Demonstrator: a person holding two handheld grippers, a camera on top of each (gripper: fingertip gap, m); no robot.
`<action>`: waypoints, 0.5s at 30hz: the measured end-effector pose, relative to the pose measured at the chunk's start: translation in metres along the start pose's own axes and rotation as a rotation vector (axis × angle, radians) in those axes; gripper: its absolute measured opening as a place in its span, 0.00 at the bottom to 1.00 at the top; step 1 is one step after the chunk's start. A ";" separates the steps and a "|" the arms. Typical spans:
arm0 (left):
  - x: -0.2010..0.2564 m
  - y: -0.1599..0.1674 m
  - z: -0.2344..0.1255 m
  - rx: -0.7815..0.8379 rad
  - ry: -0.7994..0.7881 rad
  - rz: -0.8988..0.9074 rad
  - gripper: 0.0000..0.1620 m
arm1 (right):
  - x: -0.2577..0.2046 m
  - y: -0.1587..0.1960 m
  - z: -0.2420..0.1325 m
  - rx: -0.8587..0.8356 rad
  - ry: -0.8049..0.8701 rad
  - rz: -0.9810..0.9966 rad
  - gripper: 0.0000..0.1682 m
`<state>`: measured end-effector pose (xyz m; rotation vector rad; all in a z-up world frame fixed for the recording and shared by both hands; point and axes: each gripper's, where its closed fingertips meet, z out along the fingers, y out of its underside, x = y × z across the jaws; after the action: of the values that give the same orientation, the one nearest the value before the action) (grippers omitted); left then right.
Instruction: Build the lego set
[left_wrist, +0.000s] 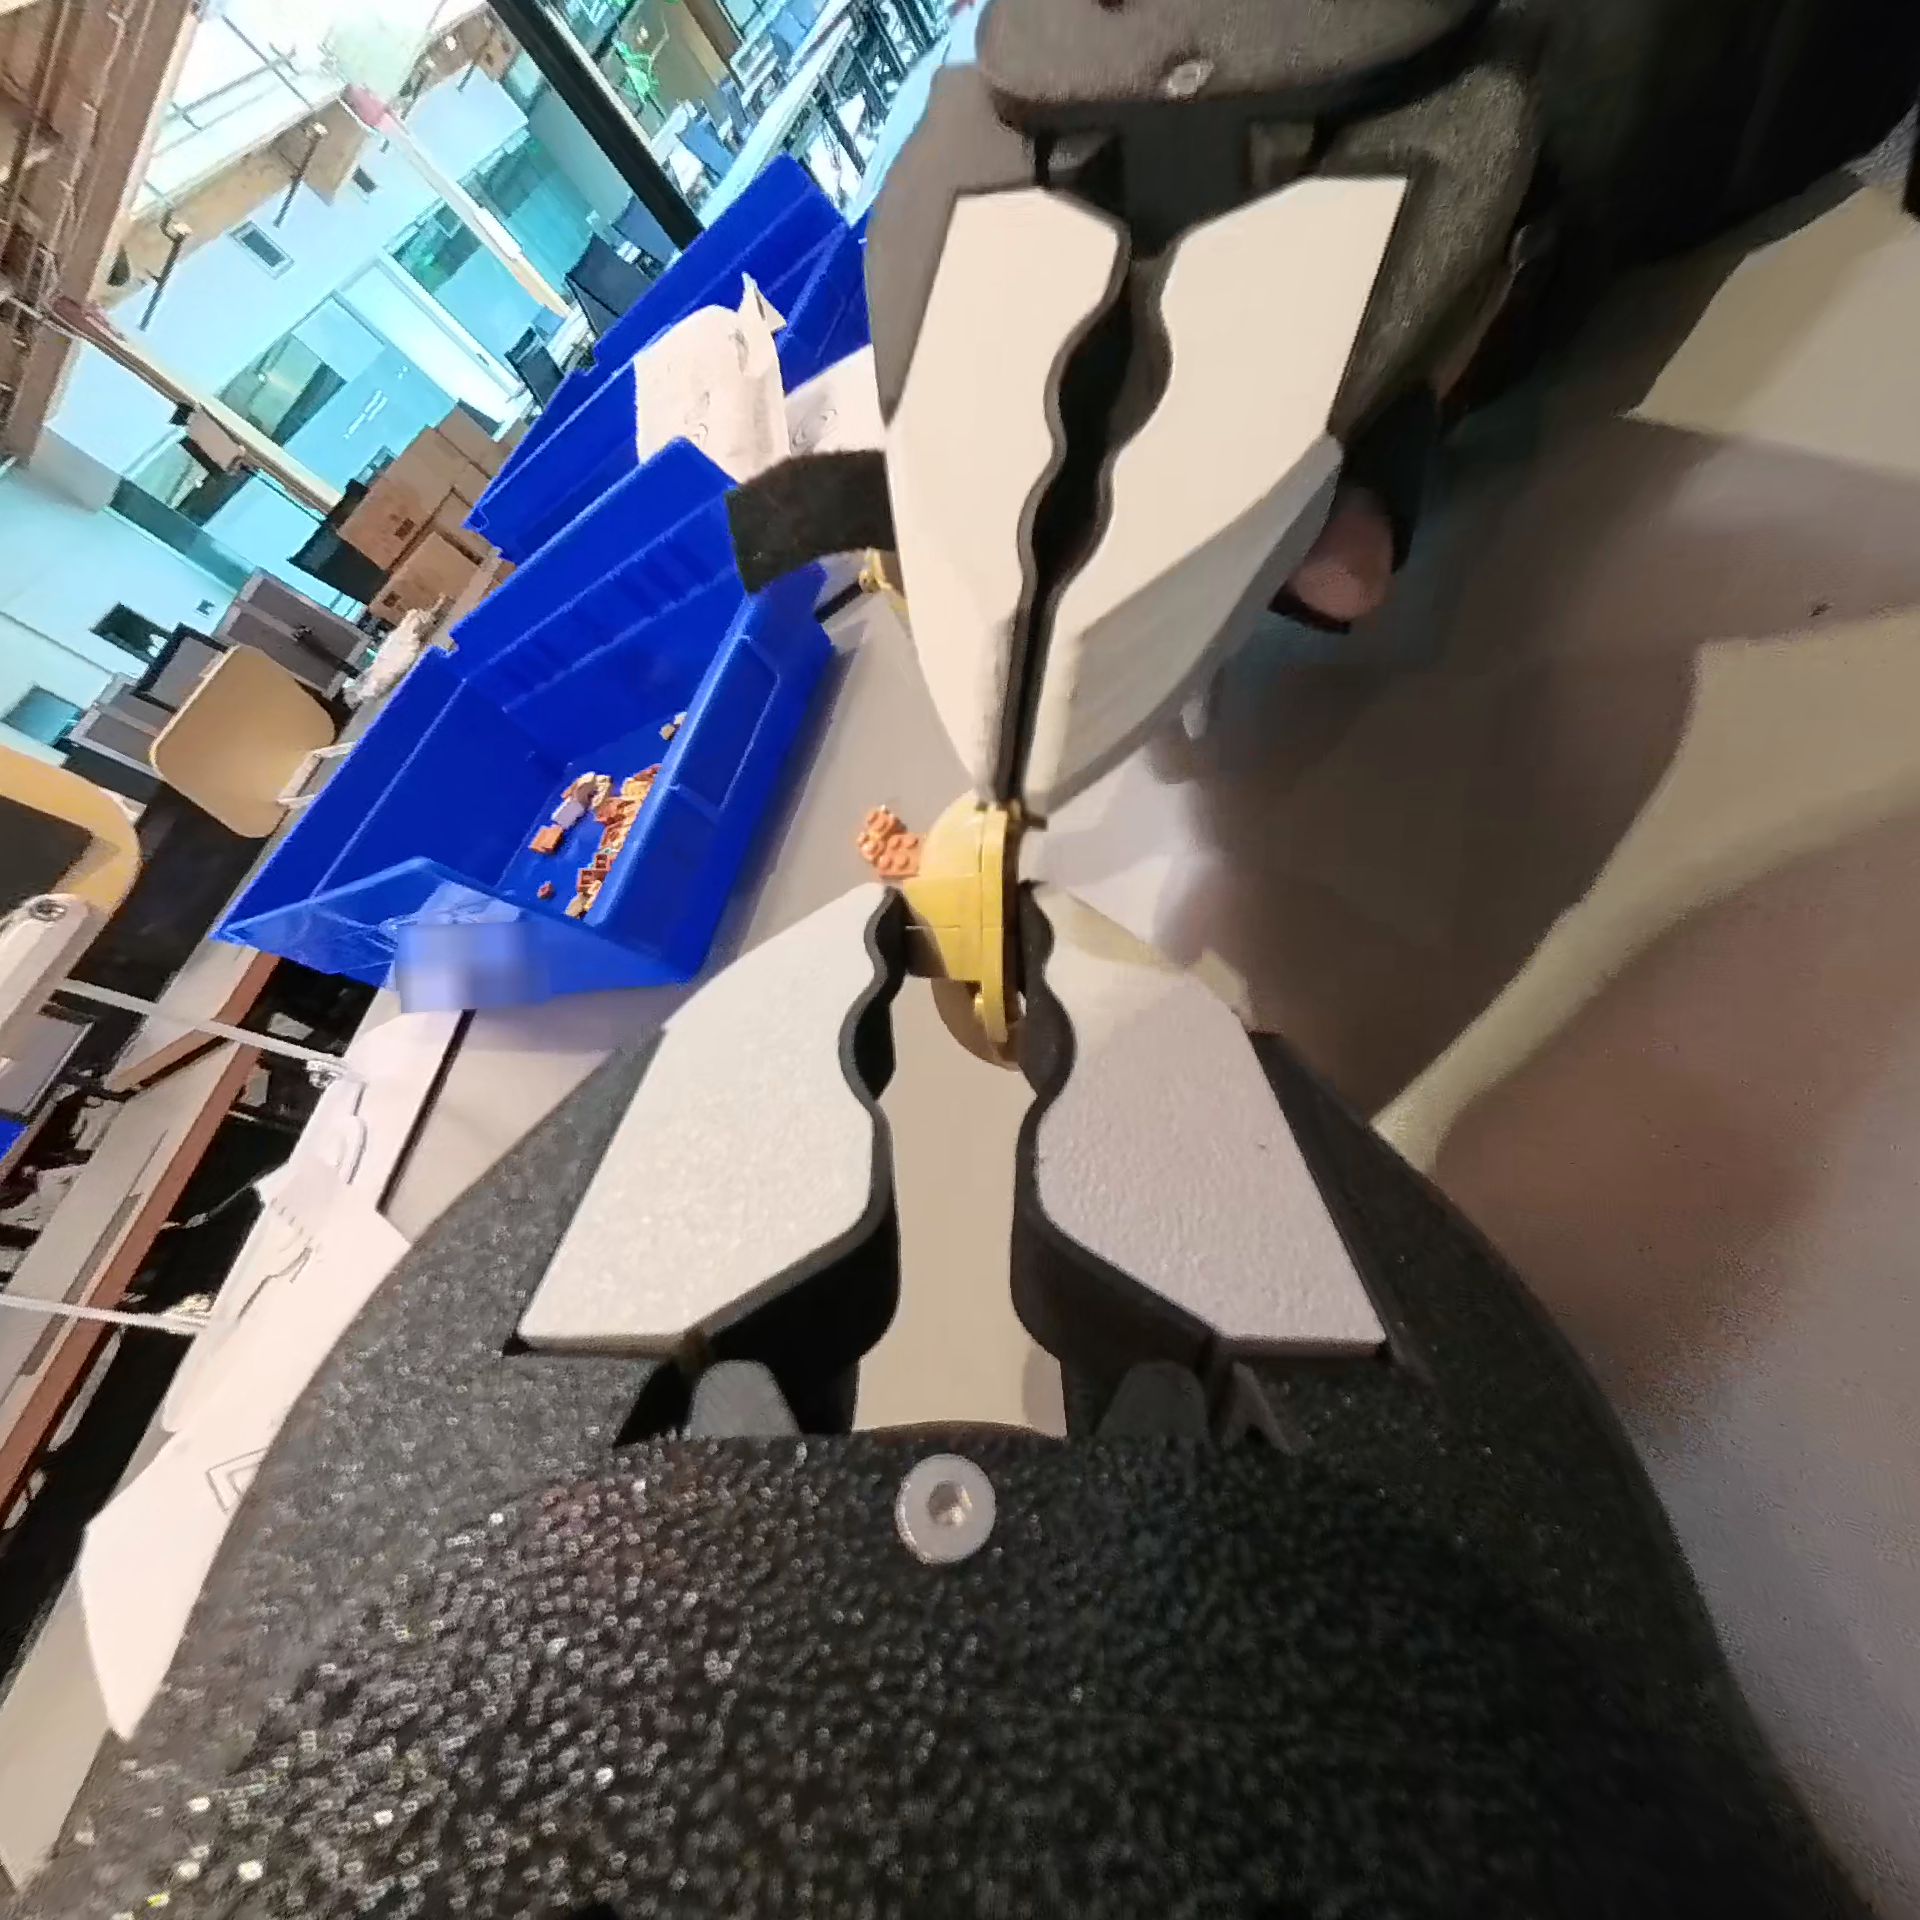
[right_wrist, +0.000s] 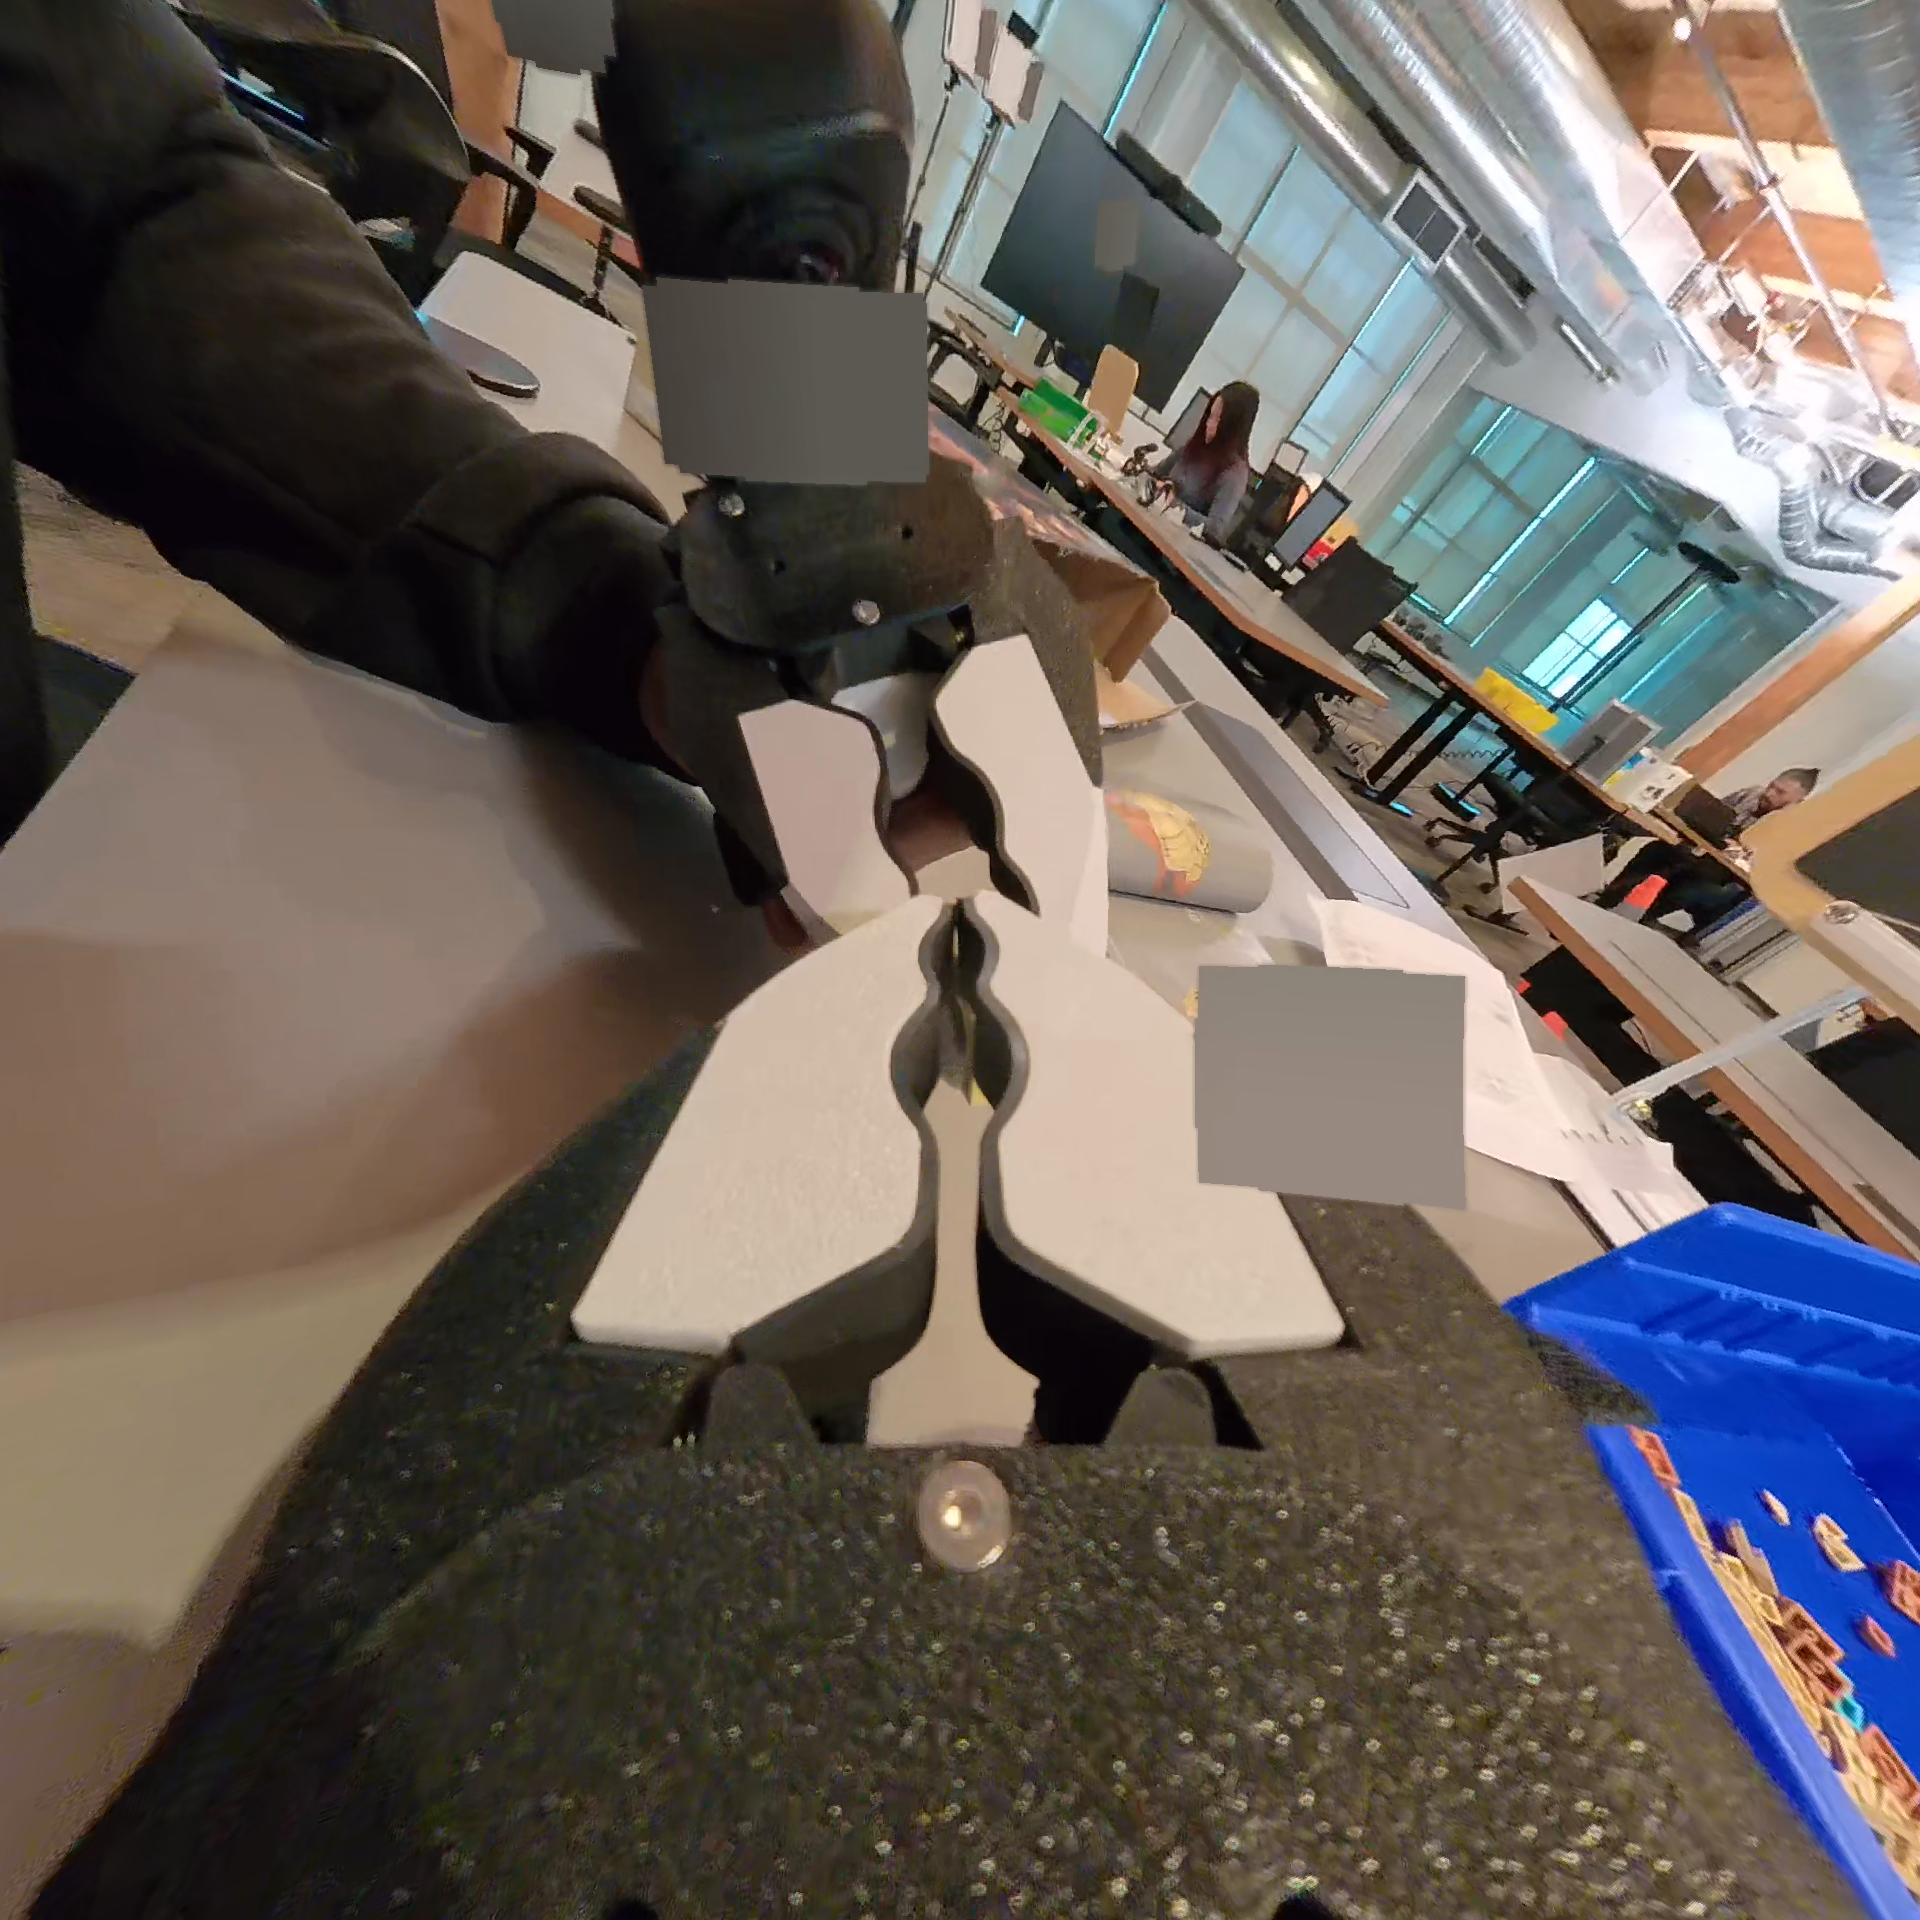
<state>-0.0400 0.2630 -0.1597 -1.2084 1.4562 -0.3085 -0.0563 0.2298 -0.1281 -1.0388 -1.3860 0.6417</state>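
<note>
Left gripper (left_wrist: 951, 914) nearest the lens, fingers (left_wrist: 727, 1122) clamped on tan lego assembly (left_wrist: 961, 894) across its rounded body and thin disc edge; assembly carried in the air above the table (left_wrist: 1662, 1351), small orange brick (left_wrist: 891, 844) attached at its far side

Right gripper (left_wrist: 1013, 805) meeting the same assembly from the opposite direction, fingers closed tip to tip on the upper rim of the disc; from the right wrist view, right gripper (right_wrist: 961, 925) pinched nearly flat on a thin part, barely visible in the gap

Handling, as judged: light, rigid plastic, smooth and likely to slip or pivot under a point grip; stud joints liable to separate under twisting. Recommended hold: flat faces of the body, not the disc edge; pressing force along the stud axis only

Loose orange parts (left_wrist: 603, 831) in blue bin (left_wrist: 727, 727) just beyond, on the table
</note>
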 end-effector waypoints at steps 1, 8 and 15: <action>0.000 0.000 -0.001 0.004 0.001 -0.006 0.12 | 0.001 0.000 0.000 -0.002 0.003 -0.002 0.02; -0.001 -0.003 -0.003 0.015 -0.002 0.005 0.12 | 0.010 0.013 0.001 -0.062 0.003 0.070 0.11; 0.000 -0.006 -0.004 0.033 0.003 -0.001 0.12 | 0.008 0.014 0.002 -0.064 0.003 0.055 0.09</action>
<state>-0.0407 0.2588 -0.1536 -1.1825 1.4479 -0.3336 -0.0542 0.2433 -0.1365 -1.1319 -1.3871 0.6391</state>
